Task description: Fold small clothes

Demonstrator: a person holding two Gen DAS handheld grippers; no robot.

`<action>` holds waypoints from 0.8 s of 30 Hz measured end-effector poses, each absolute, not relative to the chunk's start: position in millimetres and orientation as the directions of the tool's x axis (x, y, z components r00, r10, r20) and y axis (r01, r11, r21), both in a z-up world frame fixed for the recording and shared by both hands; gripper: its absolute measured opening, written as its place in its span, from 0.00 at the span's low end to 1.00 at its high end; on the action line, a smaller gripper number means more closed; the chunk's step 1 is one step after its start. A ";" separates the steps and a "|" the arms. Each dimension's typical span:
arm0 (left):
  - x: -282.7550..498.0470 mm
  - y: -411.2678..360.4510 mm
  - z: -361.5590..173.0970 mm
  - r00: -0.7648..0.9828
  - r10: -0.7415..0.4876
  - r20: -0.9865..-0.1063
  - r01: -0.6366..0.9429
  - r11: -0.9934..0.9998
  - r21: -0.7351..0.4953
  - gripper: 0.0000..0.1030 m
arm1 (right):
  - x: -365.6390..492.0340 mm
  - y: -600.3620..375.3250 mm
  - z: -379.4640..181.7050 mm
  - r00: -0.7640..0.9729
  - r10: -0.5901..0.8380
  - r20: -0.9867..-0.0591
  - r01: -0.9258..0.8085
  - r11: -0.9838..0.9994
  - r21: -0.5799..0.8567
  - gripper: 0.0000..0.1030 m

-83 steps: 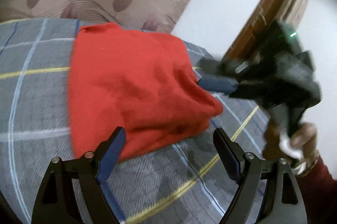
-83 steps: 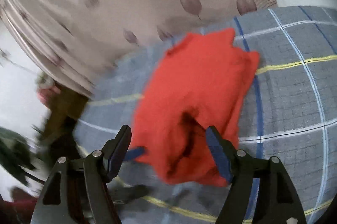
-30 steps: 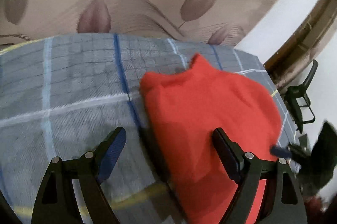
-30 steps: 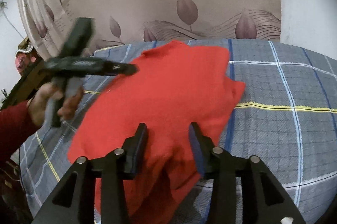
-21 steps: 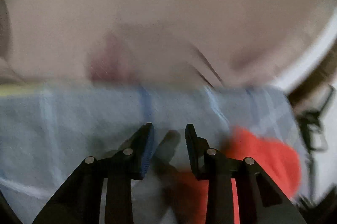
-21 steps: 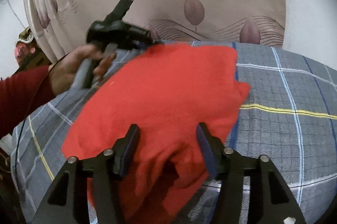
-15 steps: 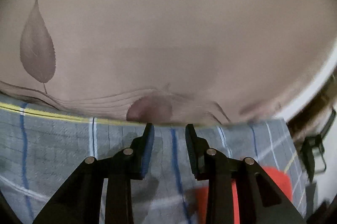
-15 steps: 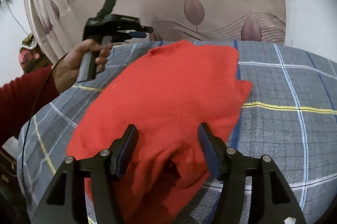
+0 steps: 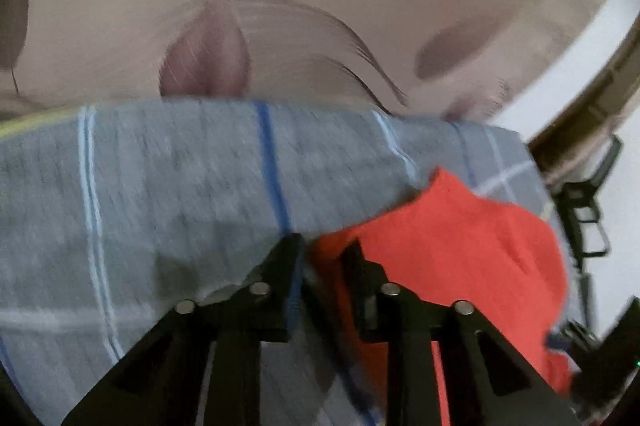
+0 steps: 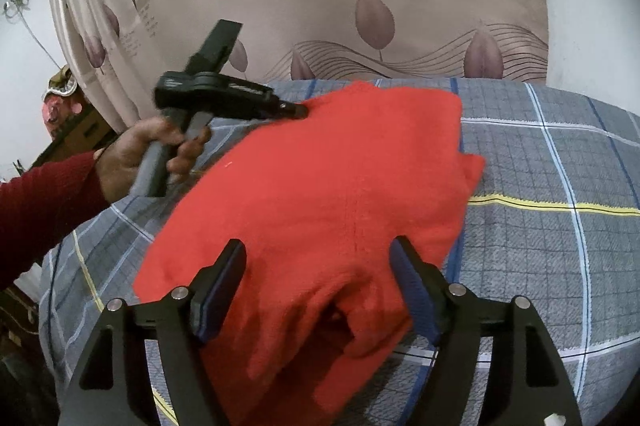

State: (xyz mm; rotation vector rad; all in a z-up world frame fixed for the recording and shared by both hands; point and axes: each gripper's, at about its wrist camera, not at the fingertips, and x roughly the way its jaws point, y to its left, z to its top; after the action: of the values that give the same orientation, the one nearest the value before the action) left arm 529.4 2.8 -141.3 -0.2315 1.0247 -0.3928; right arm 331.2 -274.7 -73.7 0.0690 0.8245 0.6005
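A red garment (image 10: 340, 194) lies folded on a grey plaid bedspread (image 10: 560, 166). My right gripper (image 10: 320, 278) is open, its jaws spread over the near edge of the garment. My left gripper (image 9: 326, 254) has its jaws nearly closed on the far left edge of the red garment (image 9: 460, 246); red cloth shows in the narrow gap. From the right wrist view the left gripper (image 10: 296, 111) touches the garment's far left corner, held by a hand in a red sleeve.
A beige curtain with leaf prints (image 10: 360, 6) hangs behind the bed. A wooden frame (image 9: 592, 98) and a dark metal stand (image 9: 588, 222) are at the right of the left wrist view. Plaid bedspread (image 9: 160, 186) extends to the left.
My left gripper closed, swung up toward the curtain, then came down onto the garment's far edge. My right gripper opened wider over the near edge.
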 end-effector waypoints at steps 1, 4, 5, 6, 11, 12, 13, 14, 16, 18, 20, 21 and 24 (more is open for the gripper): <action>534.7 1.7 -141.6 0.486 -0.385 -0.785 0.199 0.923 -0.329 0.20 | 331.7 -276.1 -73.8 0.523 0.532 -0.666 -0.473 0.831 0.292 0.68; 558.5 16.8 -135.4 0.579 -0.241 -0.779 0.096 0.969 -0.228 0.13 | 331.6 -277.0 -73.9 0.522 0.536 -0.664 -0.471 0.830 0.299 0.70; 562.3 25.6 -132.3 0.598 -0.241 -0.764 0.060 0.965 -0.257 0.13 | 331.7 -276.7 -73.6 0.522 0.535 -0.664 -0.472 0.830 0.297 0.70; 564.9 37.2 -127.6 0.620 -0.250 -0.744 0.026 0.954 -0.299 0.13 | 331.7 -276.3 -73.5 0.522 0.534 -0.665 -0.473 0.830 0.294 0.71; 547.4 54.3 -113.7 0.568 -0.422 -0.706 0.132 0.894 -0.428 0.13 | 330.7 -279.3 -72.8 0.523 0.542 -0.657 -0.469 0.827 0.308 0.72; 538.3 50.1 -113.9 0.516 -0.469 -0.717 0.198 0.879 -0.433 0.13 | 330.9 -279.7 -72.7 0.523 0.544 -0.656 -0.469 0.827 0.311 0.72; 534.5 45.8 -114.9 0.476 -0.498 -0.724 0.236 0.866 -0.440 0.13 | 331.1 -279.9 -72.7 0.523 0.545 -0.655 -0.469 0.826 0.313 0.72; 527.2 37.9 -118.9 0.421 -0.527 -0.738 0.276 0.850 -0.449 0.13 | 332.2 -280.0 -72.7 0.522 0.547 -0.655 -0.470 0.825 0.315 0.73; 517.9 26.6 -132.3 0.357 -0.510 -0.783 0.310 0.855 -0.416 0.13 | 332.3 -279.5 -72.6 0.521 0.548 -0.655 -0.471 0.824 0.314 0.74; 514.3 17.3 -138.0 0.377 -0.490 -0.786 0.334 0.864 -0.378 0.13 | 331.8 -278.9 -72.8 0.523 0.544 -0.657 -0.470 0.827 0.310 0.74; 521.2 17.3 -140.9 0.403 -0.487 -0.775 0.297 0.870 -0.393 0.13 | 331.1 -277.9 -72.6 0.524 0.540 -0.659 -0.471 0.828 0.304 0.75; 526.2 19.1 -140.5 0.424 -0.477 -0.770 0.278 0.878 -0.390 0.13 | 330.8 -277.3 -72.5 0.525 0.538 -0.659 -0.471 0.829 0.302 0.75; 544.4 2.4 -140.6 0.439 -0.475 -0.763 0.284 0.879 -0.384 0.13 | 330.0 -276.1 -72.6 0.525 0.536 -0.661 -0.470 0.830 0.300 0.76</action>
State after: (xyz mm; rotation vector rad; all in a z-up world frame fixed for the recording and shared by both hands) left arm 544.4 2.4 -140.6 -0.2101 1.0127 -0.4758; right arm 330.0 -276.1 -72.6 0.0877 0.8206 0.6026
